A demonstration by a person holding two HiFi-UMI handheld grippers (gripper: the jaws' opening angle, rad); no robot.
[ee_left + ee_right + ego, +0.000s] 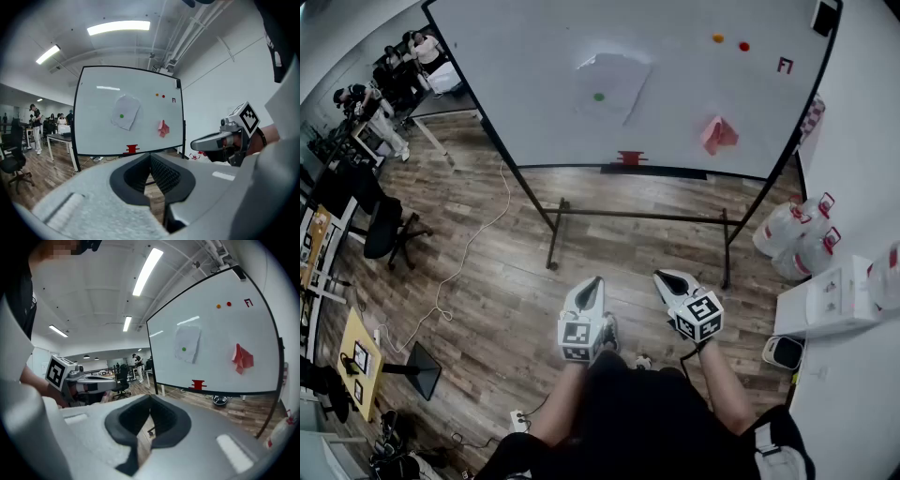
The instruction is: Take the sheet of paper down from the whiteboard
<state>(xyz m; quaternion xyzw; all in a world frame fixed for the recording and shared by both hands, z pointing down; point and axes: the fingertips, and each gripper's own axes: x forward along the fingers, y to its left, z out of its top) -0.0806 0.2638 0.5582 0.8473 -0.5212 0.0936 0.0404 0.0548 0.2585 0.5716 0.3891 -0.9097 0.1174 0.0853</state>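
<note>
A white sheet of paper [614,84] hangs on the whiteboard [534,75], pinned by a green magnet [599,97]. It also shows in the left gripper view as the sheet of paper [125,111] and in the right gripper view as the sheet of paper [187,344]. Both grippers are held side by side in front of the person's body, well short of the board. My left gripper [593,283] is shut and empty, as the left gripper [151,157] jaws meet at the tip. My right gripper [662,277] is likewise shut with nothing in it, the right gripper [150,398] pointing at the board.
On the board are a crumpled pink paper [719,134], an orange magnet [718,38], a red magnet [744,46] and a red item [630,157] on the tray. The board's stand [553,234] rests on the wood floor. White bags [792,234] and boxes [830,300] stand right, an office chair [389,225] left.
</note>
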